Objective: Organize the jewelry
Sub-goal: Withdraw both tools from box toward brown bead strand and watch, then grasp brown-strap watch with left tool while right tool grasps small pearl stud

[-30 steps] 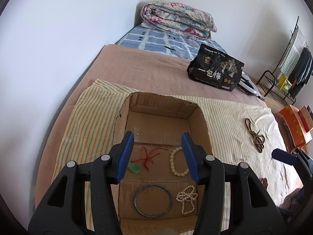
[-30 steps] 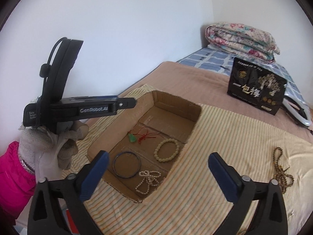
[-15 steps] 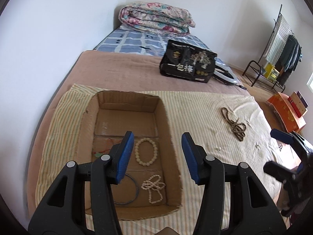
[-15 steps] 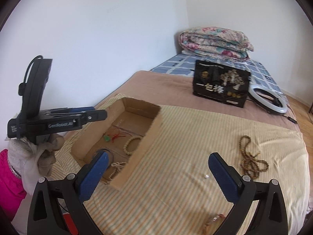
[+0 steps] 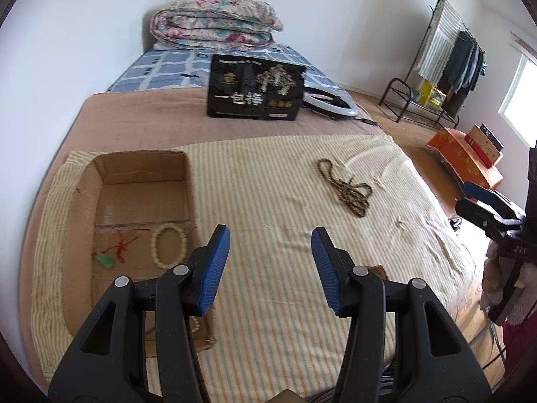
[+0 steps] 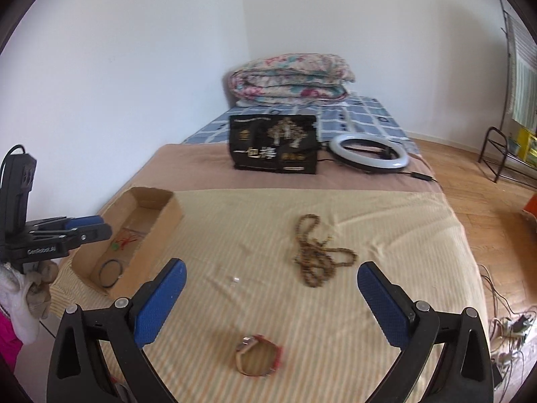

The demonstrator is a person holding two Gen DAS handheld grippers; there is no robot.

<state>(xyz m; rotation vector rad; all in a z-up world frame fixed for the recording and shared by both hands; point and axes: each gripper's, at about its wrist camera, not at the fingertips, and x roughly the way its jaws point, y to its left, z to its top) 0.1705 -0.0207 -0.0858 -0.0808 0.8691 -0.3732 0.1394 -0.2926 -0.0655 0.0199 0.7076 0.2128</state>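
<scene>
My left gripper (image 5: pixel 271 268) is open and empty over the striped sheet (image 5: pixel 275 174), just right of the cardboard box (image 5: pixel 141 174). The box holds a cream bead bracelet (image 5: pixel 167 245), a red cord with a green pendant (image 5: pixel 114 248) and a dark bangle (image 6: pixel 110 273). My right gripper (image 6: pixel 270 268) is wide open with nothing between its pads. A brown bead necklace (image 6: pixel 315 255) lies ahead of it and a wooden bracelet with red trim (image 6: pixel 256 356) lies just below its jaws. A tiny clear piece (image 6: pixel 235 280) is on the sheet.
A black gift bag (image 5: pixel 255 90), a ring light (image 6: pixel 367 152) and a folded floral quilt (image 5: pixel 214 23) sit further up the bed. On the floor to the right are an orange box (image 5: pixel 466 158), a clothes rack (image 5: pixel 446 53) and cables (image 6: pixel 506 322). A gloved hand (image 6: pixel 23 302) holds the left gripper.
Both grippers have swung right, away from the box and out over the sheet. The necklace and wooden bracelet have come in front of the right gripper. Neither opening has changed.
</scene>
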